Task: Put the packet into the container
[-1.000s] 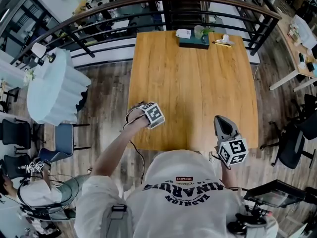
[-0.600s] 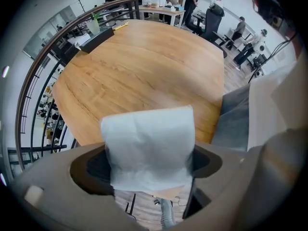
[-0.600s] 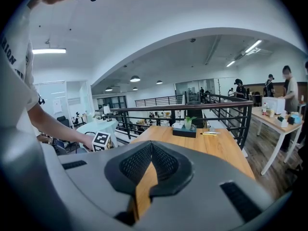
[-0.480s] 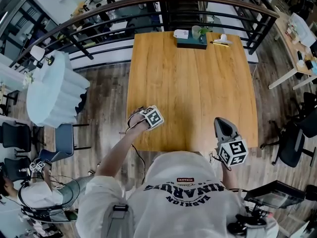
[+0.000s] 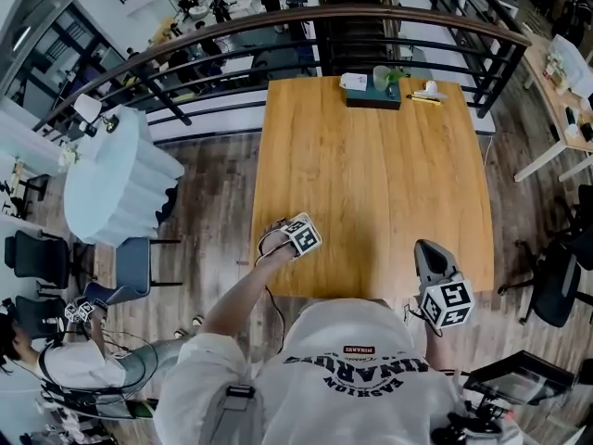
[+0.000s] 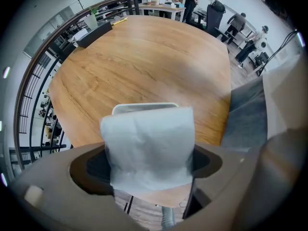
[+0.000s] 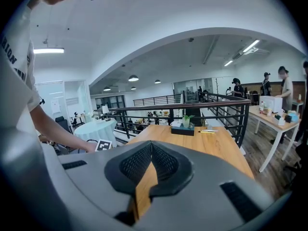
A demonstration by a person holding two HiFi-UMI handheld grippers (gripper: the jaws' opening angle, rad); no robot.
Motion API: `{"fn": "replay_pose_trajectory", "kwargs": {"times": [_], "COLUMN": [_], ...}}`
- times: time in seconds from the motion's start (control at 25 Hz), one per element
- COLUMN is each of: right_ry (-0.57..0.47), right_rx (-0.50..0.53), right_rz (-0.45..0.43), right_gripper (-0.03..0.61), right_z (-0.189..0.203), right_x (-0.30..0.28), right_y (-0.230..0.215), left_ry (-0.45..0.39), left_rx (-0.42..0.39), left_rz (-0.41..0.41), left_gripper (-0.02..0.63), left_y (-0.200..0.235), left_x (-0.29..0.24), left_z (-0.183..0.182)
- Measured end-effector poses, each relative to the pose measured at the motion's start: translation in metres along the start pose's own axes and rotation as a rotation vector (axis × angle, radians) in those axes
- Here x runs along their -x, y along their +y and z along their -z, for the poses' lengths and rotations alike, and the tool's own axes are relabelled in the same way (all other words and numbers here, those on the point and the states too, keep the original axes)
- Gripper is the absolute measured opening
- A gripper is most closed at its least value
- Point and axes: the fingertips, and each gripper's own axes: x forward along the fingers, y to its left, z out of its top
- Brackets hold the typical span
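Observation:
A white soft packet (image 6: pixel 148 146) stands upright between the jaws of my left gripper (image 6: pixel 147 163), which is shut on it and holds it over the near left part of the wooden table (image 6: pixel 144 66). In the head view the left gripper (image 5: pixel 298 233) hovers at the table's near edge, and its marker cube hides the packet. A dark, low container (image 5: pixel 373 98) sits at the far edge of the table and also shows small in the right gripper view (image 7: pixel 183 130). My right gripper (image 5: pixel 428 250) hangs near the front right corner, its pads (image 7: pixel 166 162) closed tip to tip on nothing.
Beside the container stand a white item (image 5: pixel 353 82), a small potted plant (image 5: pixel 382 75) and a white cup with yellow pens (image 5: pixel 427 91). A black railing (image 5: pixel 278 40) runs behind the table. A round cloth-covered table (image 5: pixel 116 179) stands to the left, an office chair (image 5: pixel 556 281) to the right.
The head view has shifted, so the table sits lower and further right in the picture. Both grippers keep about the same places at the near edge, the left still holding the packet.

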Motion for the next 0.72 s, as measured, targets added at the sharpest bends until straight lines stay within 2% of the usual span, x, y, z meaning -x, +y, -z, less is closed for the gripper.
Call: {"fn": "replay_pose_trajectory", "kwargs": {"times": [0.32,0.72], "right_ry": [0.008,0.009], "right_rx": [-0.009,-0.007], "right_rz": [0.022,0.019], "right_gripper": [0.008,0.008], "right_z": [0.007,0.013], "right_x": [0.006,0.0], "right_y": [-0.004,-0.006], "left_ry": [-0.003,0.009], "left_rx": [0.032,0.036], "left_rz": [0.028,0.001], "left_gripper": [0.439,0.44], "left_y": [0.002,0.012], "left_x": [-0.013,-0.032], "left_z": [-0.001,-0.006]}}
